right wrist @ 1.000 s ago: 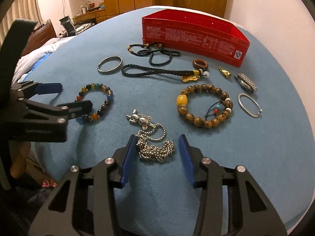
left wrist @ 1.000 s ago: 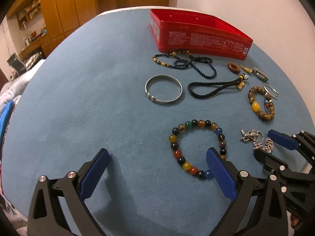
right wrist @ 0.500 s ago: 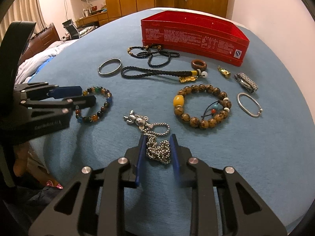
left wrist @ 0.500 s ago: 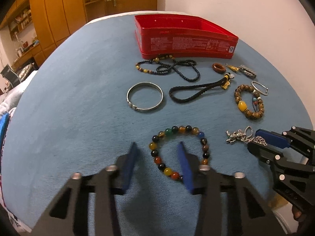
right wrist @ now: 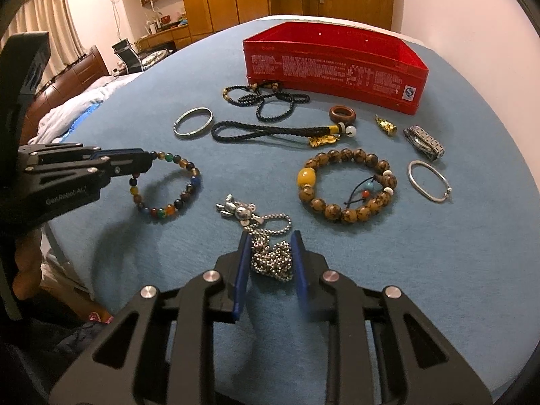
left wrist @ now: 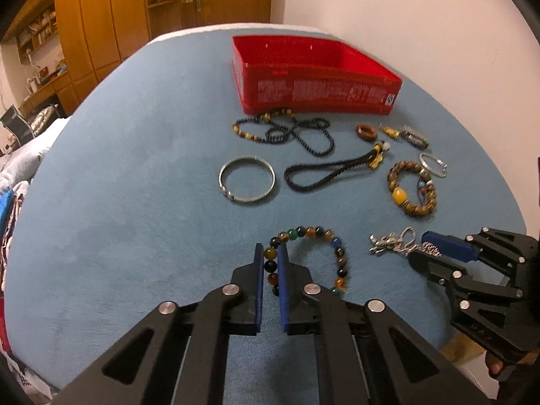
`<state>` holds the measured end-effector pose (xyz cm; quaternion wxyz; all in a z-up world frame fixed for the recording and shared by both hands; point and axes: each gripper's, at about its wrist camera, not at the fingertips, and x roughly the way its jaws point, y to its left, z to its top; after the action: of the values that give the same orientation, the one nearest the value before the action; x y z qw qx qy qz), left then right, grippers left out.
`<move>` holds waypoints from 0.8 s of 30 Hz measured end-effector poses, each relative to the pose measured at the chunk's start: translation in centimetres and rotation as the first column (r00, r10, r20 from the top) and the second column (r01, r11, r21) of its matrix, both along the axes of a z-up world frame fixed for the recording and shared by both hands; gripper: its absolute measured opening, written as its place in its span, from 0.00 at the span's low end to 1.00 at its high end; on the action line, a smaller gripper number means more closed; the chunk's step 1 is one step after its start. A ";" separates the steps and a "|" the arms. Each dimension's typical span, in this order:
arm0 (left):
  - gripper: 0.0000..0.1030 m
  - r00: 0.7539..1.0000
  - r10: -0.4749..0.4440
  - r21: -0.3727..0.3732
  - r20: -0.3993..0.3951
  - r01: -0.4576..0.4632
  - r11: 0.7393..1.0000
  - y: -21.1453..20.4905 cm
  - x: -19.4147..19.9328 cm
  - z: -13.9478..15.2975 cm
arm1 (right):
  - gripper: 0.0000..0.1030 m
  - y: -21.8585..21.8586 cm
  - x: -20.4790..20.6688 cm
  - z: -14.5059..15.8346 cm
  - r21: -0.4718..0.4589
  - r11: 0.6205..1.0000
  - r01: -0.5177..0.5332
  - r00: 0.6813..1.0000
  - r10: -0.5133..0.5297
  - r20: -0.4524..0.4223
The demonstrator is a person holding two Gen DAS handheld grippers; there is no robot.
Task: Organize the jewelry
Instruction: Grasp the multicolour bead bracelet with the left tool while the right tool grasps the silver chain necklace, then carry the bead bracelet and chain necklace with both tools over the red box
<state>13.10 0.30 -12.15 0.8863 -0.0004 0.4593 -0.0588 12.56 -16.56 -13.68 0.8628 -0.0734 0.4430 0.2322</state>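
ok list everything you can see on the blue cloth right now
red box: 1, red, far side
black bead strand: 1, black and amber, against box
silver bangle: 1, left of cord
black cord: 1, gold charm, centre
wooden ring: 1, brown
gold charm: 1
watch: 1, silver
thin bangle: 1, silver, right
brown bead bracelet: 1
multicolour bracelet: 1, in left gripper
silver chain: 1, in right gripper

Warm dim light, fisheye-warped edges
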 end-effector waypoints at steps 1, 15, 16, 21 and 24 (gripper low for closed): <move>0.07 1.000 -0.002 -0.005 0.009 0.002 1.000 0.0 -0.2 0.5 | 0.22 0.0 -0.1 0.3 0.007 1.000 -0.003 1.000 0.003 0.000; 0.07 0.990 -0.051 -0.010 0.129 0.052 0.999 -0.4 -1.5 6.6 | 0.21 -0.4 -0.6 7.2 0.061 0.996 -0.064 0.993 0.058 0.104; 0.07 0.989 -0.056 -0.007 0.135 0.058 0.998 -0.4 -1.5 6.9 | 0.21 -0.4 -0.7 7.6 0.058 0.996 -0.066 0.992 0.059 0.112; 0.07 0.986 -0.079 -0.005 0.150 0.081 0.997 -0.8 -0.7 8.0 | 0.09 -0.4 0.1 9.2 0.048 0.994 -0.093 0.988 0.086 0.132; 0.07 0.982 -0.091 0.006 0.167 0.092 0.996 -1.1 -0.2 8.8 | 0.01 -0.3 0.9 10.2 0.047 0.993 -0.109 0.985 0.101 0.136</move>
<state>12.90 -0.76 -3.39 0.9180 0.0249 0.3830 -0.0998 13.50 -16.90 -3.45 0.8788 -0.0887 0.3733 0.2838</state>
